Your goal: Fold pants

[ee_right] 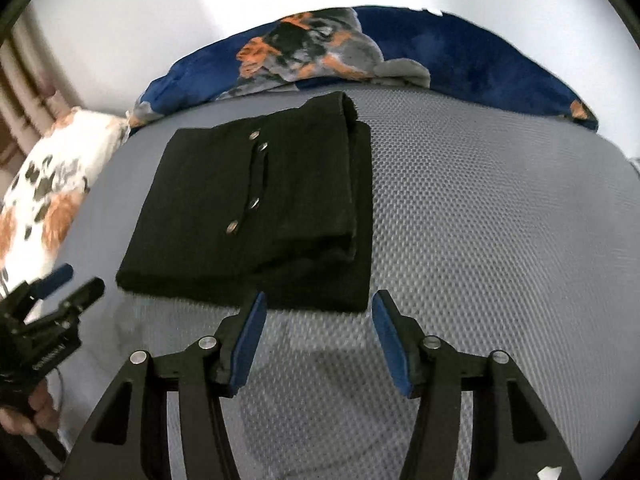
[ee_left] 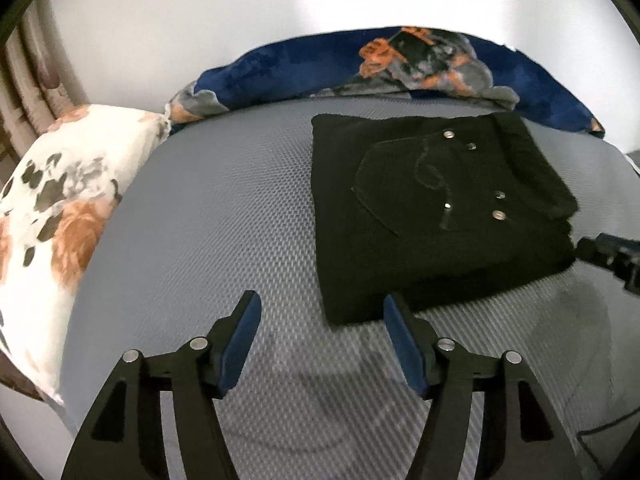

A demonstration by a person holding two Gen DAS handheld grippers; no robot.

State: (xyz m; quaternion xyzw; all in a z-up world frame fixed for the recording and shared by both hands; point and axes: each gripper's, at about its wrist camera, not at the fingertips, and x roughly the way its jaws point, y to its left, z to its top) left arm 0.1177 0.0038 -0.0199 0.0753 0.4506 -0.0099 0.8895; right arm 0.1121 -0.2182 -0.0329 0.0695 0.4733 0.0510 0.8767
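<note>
Black pants lie folded into a thick, squarish stack on the grey mattress, up at one o'clock from the left gripper. Its blue-padded fingers stand spread with nothing between them, the near edge of the stack just past the right-hand pad. Plenty of open mattress from nine through eleven o'clock, running out to the floral pillow at the rim. Over in the right wrist view, the right gripper is spread too, empty, hovering at the stack's near edge; the pants sit at eleven o'clock, bare mattress sweeping from one to four. Mattress cover shows a dimpled, woven texture. The fabric looks dense and matte, with silver rivets and a stitched pocket. A plush blue blanket rims the far edge at twelve.
</note>
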